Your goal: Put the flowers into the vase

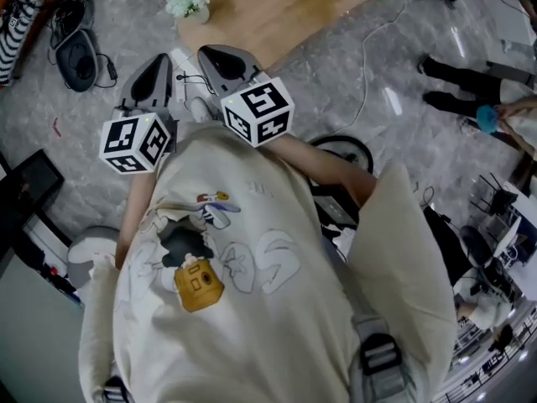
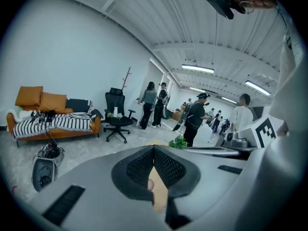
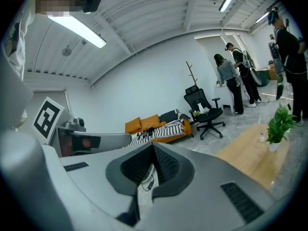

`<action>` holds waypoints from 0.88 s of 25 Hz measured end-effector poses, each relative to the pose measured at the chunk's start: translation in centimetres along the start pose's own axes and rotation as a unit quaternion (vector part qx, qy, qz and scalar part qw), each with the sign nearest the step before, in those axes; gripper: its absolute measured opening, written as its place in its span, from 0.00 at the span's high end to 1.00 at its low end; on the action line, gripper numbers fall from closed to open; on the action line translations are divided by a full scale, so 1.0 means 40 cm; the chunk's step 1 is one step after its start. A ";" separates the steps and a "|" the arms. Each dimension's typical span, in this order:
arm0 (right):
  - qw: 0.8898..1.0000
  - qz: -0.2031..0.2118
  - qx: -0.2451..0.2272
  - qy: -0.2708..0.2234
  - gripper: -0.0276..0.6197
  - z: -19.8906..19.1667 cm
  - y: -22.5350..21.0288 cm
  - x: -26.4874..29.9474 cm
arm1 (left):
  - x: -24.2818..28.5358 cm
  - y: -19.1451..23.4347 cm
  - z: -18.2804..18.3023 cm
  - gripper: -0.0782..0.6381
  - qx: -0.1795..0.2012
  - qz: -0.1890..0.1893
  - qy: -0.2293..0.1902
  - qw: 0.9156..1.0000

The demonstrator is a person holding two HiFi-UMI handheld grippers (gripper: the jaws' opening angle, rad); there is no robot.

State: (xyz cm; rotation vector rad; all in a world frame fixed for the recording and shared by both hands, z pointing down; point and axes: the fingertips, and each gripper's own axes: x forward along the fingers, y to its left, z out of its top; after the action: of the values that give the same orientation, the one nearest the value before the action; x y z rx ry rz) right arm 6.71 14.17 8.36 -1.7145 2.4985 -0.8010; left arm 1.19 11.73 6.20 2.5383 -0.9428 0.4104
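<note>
A bunch of white flowers (image 1: 186, 0) stands in a small pale vase at the near corner of a wooden table (image 1: 268, 11), far ahead of me. Both grippers are held up close to my chest, pointing away over the floor. My left gripper (image 1: 159, 59) is shut with nothing between its jaws, and its pads meet in the left gripper view (image 2: 154, 151). My right gripper (image 1: 210, 52) is also shut and empty, its jaws meeting in the right gripper view (image 3: 153, 148). A small green plant (image 3: 277, 125) stands on the table's far side.
An orange sofa (image 2: 53, 121) with a striped cover and a black office chair (image 2: 117, 121) stand by the wall. Several people (image 2: 155, 105) stand farther back. A dark device with cables (image 1: 77, 53) lies on the marbled floor at the left, and a cable (image 1: 365, 65) runs past the table.
</note>
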 end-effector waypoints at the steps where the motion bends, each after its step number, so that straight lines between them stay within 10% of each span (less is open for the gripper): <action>1: 1.000 0.003 -0.003 0.001 0.95 -0.001 0.007 -0.009 | -0.001 -0.006 0.000 0.88 0.000 0.002 -0.003 1.000; 22: 0.999 -0.030 -0.008 -0.006 0.95 -0.010 -0.116 -0.171 | 0.058 -0.168 -0.091 0.88 0.010 -0.005 0.038 0.999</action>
State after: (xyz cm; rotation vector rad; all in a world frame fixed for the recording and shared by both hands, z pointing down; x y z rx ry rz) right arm 13.38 19.07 8.73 -1.8018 2.4629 -0.7738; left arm 6.91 16.79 8.53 2.5242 -0.9003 0.5123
